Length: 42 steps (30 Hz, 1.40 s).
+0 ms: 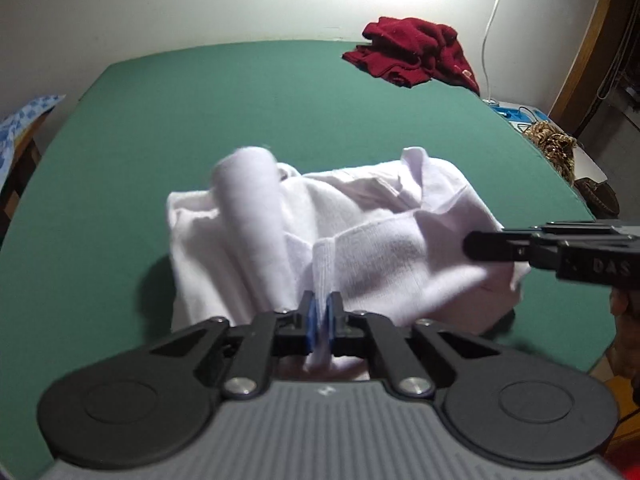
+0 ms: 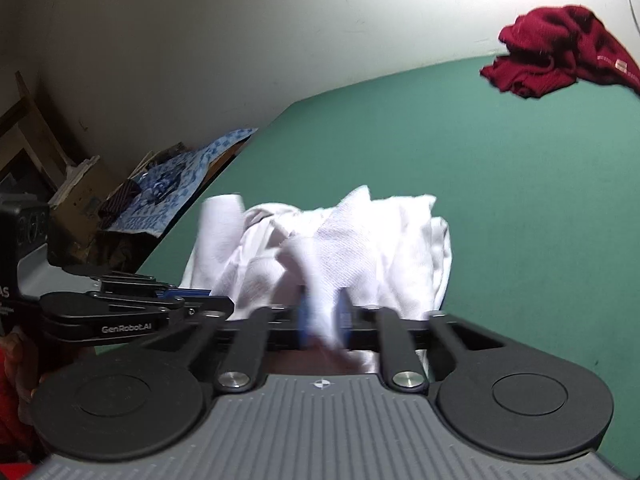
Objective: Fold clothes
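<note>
A white garment (image 1: 352, 232) lies bunched on the green table (image 1: 200, 120), near its front edge. My left gripper (image 1: 321, 316) is shut on a ribbed edge of the garment, which runs up between its blue pads. My right gripper (image 2: 325, 316) is shut on another fold of the same white garment (image 2: 360, 240); the cloth there is blurred. The right gripper's black tip (image 1: 480, 245) enters the left wrist view from the right, against the cloth. The left gripper (image 2: 200, 304) shows side-on at the left of the right wrist view.
A crumpled dark red garment (image 1: 416, 52) lies at the table's far right corner, also in the right wrist view (image 2: 560, 52). Blue patterned cloth and boxes (image 2: 180, 168) sit beyond the left edge. A white cable (image 1: 490, 32) and clutter (image 1: 556, 148) are at the right.
</note>
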### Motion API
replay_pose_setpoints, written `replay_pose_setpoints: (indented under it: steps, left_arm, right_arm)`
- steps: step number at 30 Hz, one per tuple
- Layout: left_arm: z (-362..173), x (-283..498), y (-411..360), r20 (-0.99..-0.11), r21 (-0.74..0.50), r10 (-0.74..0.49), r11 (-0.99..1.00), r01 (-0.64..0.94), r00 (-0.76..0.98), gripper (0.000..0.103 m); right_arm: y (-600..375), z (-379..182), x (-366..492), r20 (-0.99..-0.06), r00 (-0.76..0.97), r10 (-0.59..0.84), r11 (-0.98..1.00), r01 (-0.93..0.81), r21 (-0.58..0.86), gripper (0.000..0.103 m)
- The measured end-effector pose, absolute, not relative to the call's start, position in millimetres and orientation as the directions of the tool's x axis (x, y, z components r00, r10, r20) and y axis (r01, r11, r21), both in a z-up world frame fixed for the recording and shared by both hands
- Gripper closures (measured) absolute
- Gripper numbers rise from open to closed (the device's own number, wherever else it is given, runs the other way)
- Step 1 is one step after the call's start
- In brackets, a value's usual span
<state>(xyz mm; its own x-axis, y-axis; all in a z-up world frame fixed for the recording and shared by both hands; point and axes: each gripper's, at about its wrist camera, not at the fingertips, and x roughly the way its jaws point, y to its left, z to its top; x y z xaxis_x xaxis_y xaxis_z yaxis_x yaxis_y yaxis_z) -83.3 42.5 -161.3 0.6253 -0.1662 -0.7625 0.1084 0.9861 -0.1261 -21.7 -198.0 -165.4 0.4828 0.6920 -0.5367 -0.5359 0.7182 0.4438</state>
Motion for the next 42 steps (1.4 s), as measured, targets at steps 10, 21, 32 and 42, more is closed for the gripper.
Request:
replay_pose_setpoints:
  steps: [10, 21, 32, 42]
  left_arm:
    - [-161, -129, 39, -0.783, -0.112, -0.181, 0.982, 0.151, 0.595, 0.103]
    - [-124, -151, 61, -0.727, -0.070, -0.139, 0.989, 0.129, 0.673, 0.084]
    - [-153, -101, 16, -0.766, 0.007, -0.096, 0.987, 0.158, 0.636, 0.060]
    - [-150, -123, 44, -0.762, -0.055, -0.130, 0.989, 0.136, 0.634, 0.093]
  right_arm:
    - [-214, -171, -54, -0.584, 0.422, 0.693, 0.707, -0.557, 0.436, 0.096]
    - [-222, -127, -62, -0.466, 0.557, 0.687, 0.719, -0.612, 0.329, 0.065]
    - [-138, -157, -65, -0.574, 0.537, 0.618, 0.671, -0.741, 0.030, 0.065]
    - [-164, -169, -48, -0.615, 0.541, 0.573, 0.765, -0.622, 0.165, 0.087]
